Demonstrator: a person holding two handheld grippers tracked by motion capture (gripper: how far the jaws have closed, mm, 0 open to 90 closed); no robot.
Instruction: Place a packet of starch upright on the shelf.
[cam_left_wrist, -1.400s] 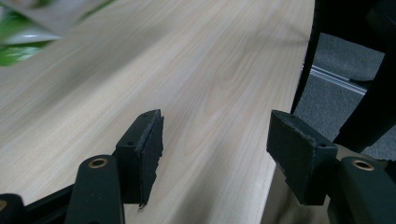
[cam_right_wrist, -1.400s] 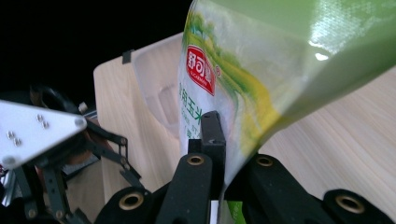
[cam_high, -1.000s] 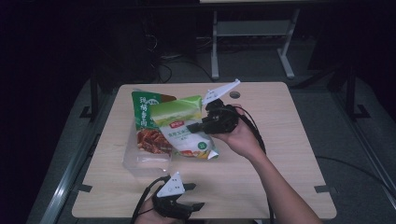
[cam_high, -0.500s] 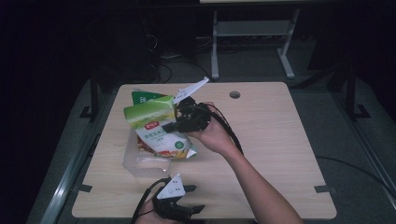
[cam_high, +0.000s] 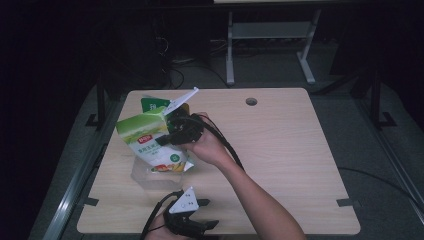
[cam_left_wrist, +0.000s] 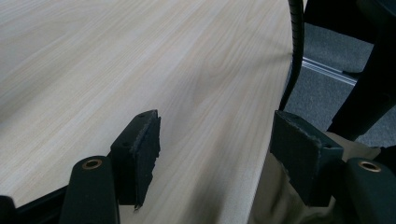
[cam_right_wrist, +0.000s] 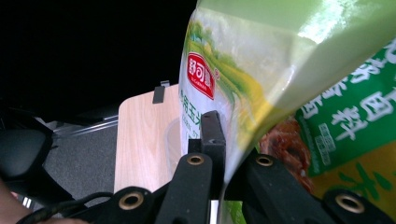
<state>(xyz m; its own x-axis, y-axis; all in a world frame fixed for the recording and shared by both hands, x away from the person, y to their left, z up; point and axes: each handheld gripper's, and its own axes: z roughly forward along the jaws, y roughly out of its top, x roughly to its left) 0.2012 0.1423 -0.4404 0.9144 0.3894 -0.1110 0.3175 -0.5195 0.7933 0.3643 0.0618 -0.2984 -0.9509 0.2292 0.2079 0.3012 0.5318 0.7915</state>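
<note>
- Right claw (cam_high: 167, 140) clamped on the green pouch (cam_high: 150, 145), held above the table (cam_high: 280, 150) at centre-left of the high view.
- Left claw (cam_left_wrist: 215, 154) wide open, empty, at the bottom edge.
- Step: carrying the pouch over the clear tub (cam_high: 142, 175).
- Next: lower it and release.

The snack bag (cam_high: 150, 145) hangs above the clear tub (cam_high: 142, 175) — another bag (cam_high: 152, 104) behind it, on the table (cam_high: 300, 160).
</note>
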